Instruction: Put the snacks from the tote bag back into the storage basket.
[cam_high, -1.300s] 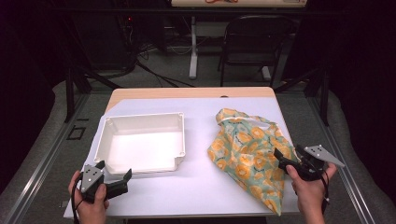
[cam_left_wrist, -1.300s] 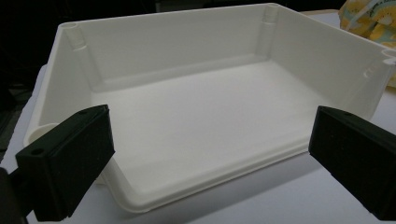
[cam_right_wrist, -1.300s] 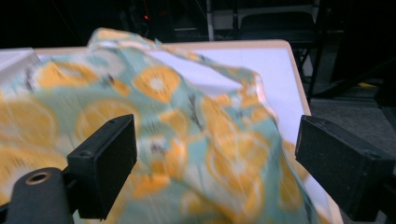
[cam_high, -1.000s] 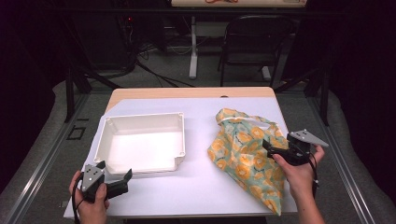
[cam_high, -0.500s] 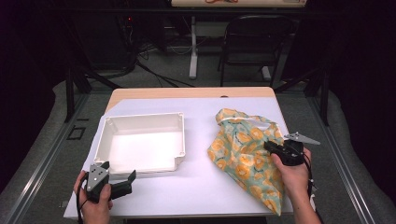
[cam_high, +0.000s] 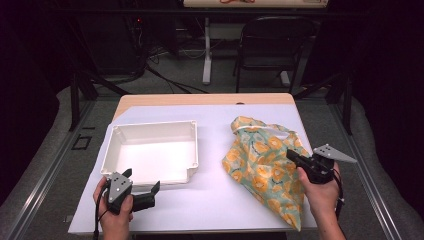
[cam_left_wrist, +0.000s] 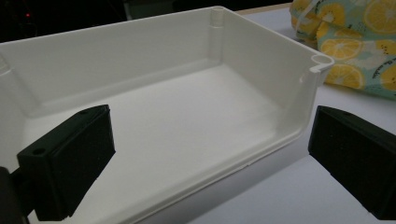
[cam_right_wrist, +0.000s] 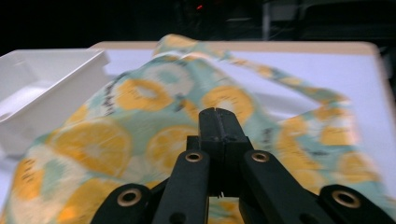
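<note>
Lemon-print cloth bag (cam_high: 265, 170) is hovered over by the closed, empty right claw (cam_high: 291, 155); the wide-open left claw (cam_high: 142, 187) is aimed at the white tray (cam_high: 150, 155).

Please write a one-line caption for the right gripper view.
Right gripper, jaws shut, above the lemon-print cloth beside the white tray.

Lab: dark room, metal rig frame (cam_high: 75, 95), floor cables (cam_high: 165, 75).

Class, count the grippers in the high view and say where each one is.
2. The left gripper is at the table's near left, by the white tray, jaws apart. The right gripper is at the right, over the lemon-print bag, jaws together.
</note>
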